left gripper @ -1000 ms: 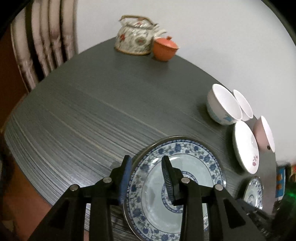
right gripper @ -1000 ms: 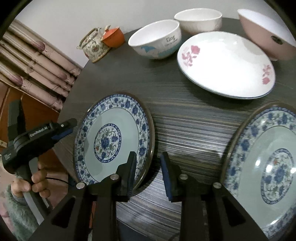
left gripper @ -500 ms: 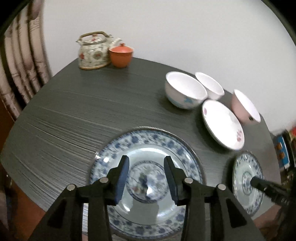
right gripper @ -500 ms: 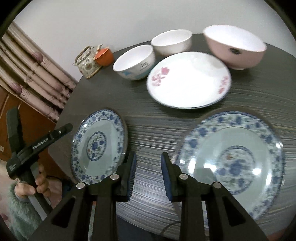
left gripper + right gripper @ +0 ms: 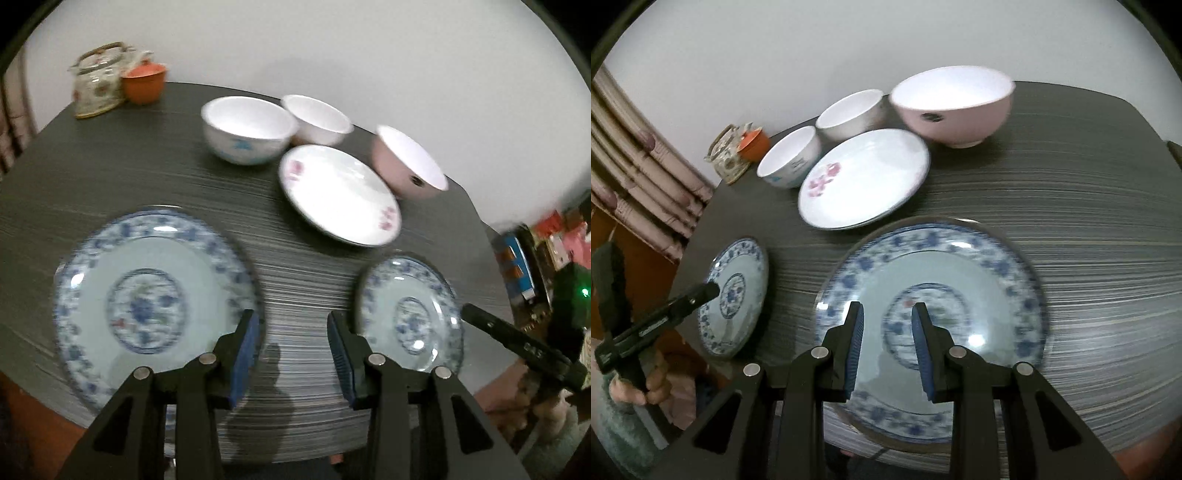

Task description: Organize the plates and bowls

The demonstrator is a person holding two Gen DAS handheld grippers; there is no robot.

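The left gripper [image 5: 292, 345] hangs over the near edge of the dark round table [image 5: 110, 155], its blue-padded fingers spread wide with nothing between them but bare tabletop. It sits in the gap between two blue-patterned plates: a plate [image 5: 155, 295] off its left finger and another blue-patterned plate [image 5: 410, 314] off its right finger, well apart from each other. The right gripper [image 5: 886, 343] hovers above one of these plates [image 5: 931, 317], fingers parted fairly wide and holding nothing; whether the pads touch the plate is hard to tell through the blur. From that side the other plate [image 5: 735, 295] lies at the table's edge, with the left tool reaching over it, gripped by a hand [image 5: 642, 384] in a fuzzy green sleeve. Farther back sits a white plate with pink flowers [image 5: 340, 194], its far rim close beside a pink bowl [image 5: 406, 162]. Behind it stand two white bowls side by side, one with a blue mark [image 5: 247, 129] and a plain one [image 5: 317, 118], nearly touching. At the far end of the table are a flowered teapot [image 5: 98, 81] and an orange lidded cup [image 5: 144, 81] right against it. A striped curtain [image 5: 639, 177] hangs by the wall.
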